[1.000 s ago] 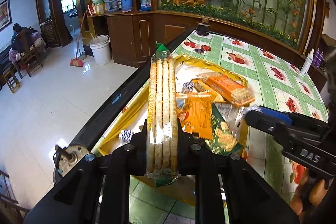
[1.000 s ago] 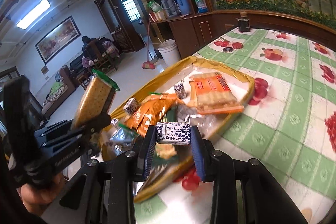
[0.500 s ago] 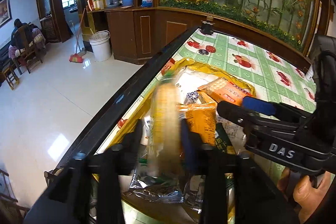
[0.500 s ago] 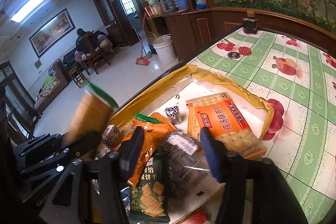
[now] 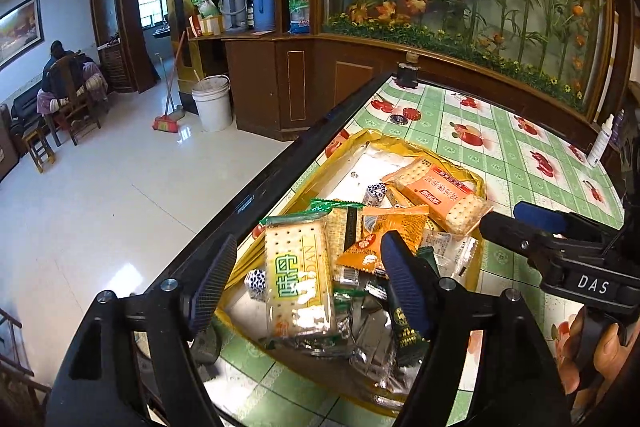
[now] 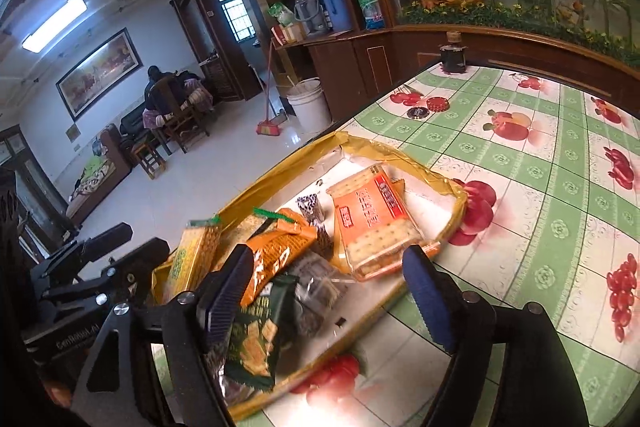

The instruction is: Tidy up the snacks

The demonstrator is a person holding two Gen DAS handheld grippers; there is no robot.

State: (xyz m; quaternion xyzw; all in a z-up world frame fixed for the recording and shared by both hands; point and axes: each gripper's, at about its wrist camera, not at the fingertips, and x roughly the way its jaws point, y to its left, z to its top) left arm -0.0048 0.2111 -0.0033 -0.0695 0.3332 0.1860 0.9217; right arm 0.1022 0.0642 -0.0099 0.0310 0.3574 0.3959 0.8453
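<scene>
A yellow tray [image 5: 476, 183] [image 6: 458, 195] on the green tablecloth holds several snack packs. The green-labelled cracker pack [image 5: 298, 275] [image 6: 192, 259] lies on the pile at the tray's near left. An orange cracker pack [image 5: 436, 191] [image 6: 376, 219] lies at the far side, with orange [image 6: 276, 255] and dark green [image 6: 252, 343] packets between. A small black-and-white candy [image 5: 256, 281] sits by the cracker pack. My left gripper [image 5: 308, 283] is open and empty above the cracker pack. My right gripper [image 6: 328, 291] is open and empty over the tray.
The table's dark edge [image 5: 280, 171] runs along the left, with tiled floor beyond. A white bottle [image 5: 600, 143] stands at the far right edge. Bottle caps [image 6: 428, 107] and a dark jar [image 6: 452, 57] sit at the table's far end.
My left gripper opened and dropped the cracker pack onto the pile in the tray. My right gripper opened and let go of the black-and-white candy.
</scene>
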